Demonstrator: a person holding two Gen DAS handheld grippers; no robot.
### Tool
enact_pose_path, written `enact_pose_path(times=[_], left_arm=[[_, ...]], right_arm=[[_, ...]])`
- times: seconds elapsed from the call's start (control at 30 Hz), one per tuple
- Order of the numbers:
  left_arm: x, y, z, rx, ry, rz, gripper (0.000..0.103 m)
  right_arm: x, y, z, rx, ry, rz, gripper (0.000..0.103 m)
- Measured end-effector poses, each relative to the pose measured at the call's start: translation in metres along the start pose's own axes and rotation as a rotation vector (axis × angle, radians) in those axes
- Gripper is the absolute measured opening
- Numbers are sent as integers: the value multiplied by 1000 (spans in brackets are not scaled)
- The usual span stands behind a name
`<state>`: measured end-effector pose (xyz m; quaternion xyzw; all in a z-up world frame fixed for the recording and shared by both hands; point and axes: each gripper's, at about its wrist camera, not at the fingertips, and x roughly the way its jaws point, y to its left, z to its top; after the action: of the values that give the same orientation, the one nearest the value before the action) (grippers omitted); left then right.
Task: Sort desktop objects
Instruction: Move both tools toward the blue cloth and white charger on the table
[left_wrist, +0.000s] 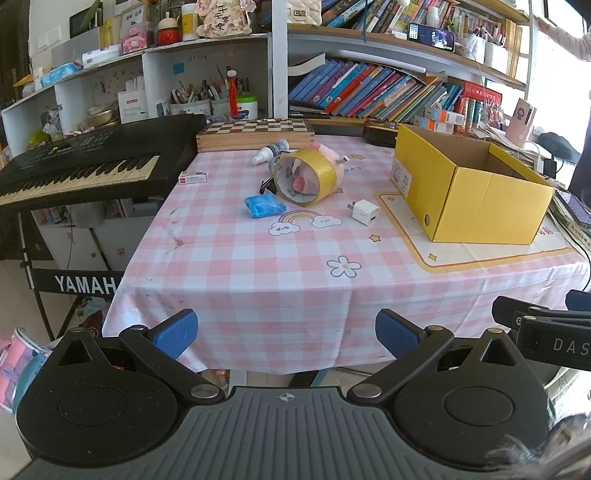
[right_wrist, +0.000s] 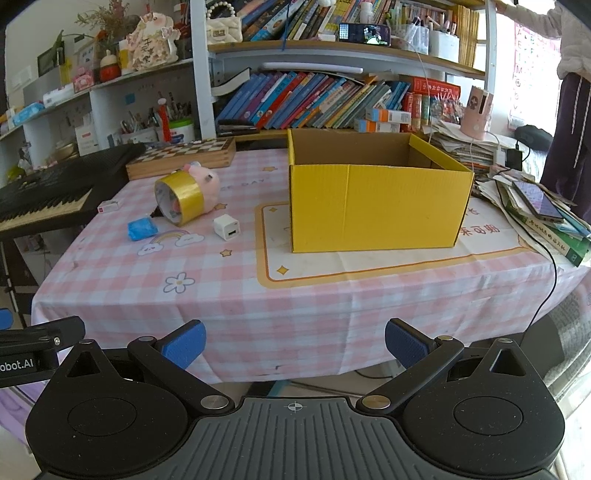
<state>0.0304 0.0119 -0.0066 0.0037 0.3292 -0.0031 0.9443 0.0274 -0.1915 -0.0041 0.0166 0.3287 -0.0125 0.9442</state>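
Yellow box (right_wrist: 376, 210) open-topped on worktop (right_wrist: 295, 295); tape roll (right_wrist: 180, 199), white charger (right_wrist: 226, 227), blue packet (right_wrist: 141, 228) beside it. Left claw (left_wrist: 286, 334) and right claw (right_wrist: 295, 343) spread wide, empty.

We count one yellow box (left_wrist: 476, 199), one tape roll (left_wrist: 308, 175), one pink plush (right_wrist: 205, 181), one blue packet (left_wrist: 264, 206), one white charger (left_wrist: 365, 211), one small bottle (left_wrist: 271, 150), one small white-and-red box (left_wrist: 193, 178), one chessboard (left_wrist: 255, 133) and one keyboard (left_wrist: 85, 162).

Corrugated cardboard box (right_wrist: 376, 210), glossy tape roll (right_wrist: 181, 197), cloth tablecloth (right_wrist: 258, 306)
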Motion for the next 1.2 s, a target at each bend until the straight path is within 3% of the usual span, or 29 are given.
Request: enact_pose_path(times=[0.77, 1.2], left_arm=[[2, 10, 4, -1, -7, 5, 103], [4, 31, 8, -41, -11, 42, 103]], right_arm=[[-1, 7, 3, -3, -9, 4, 103], [8, 30, 14, -56, -10, 61, 103]])
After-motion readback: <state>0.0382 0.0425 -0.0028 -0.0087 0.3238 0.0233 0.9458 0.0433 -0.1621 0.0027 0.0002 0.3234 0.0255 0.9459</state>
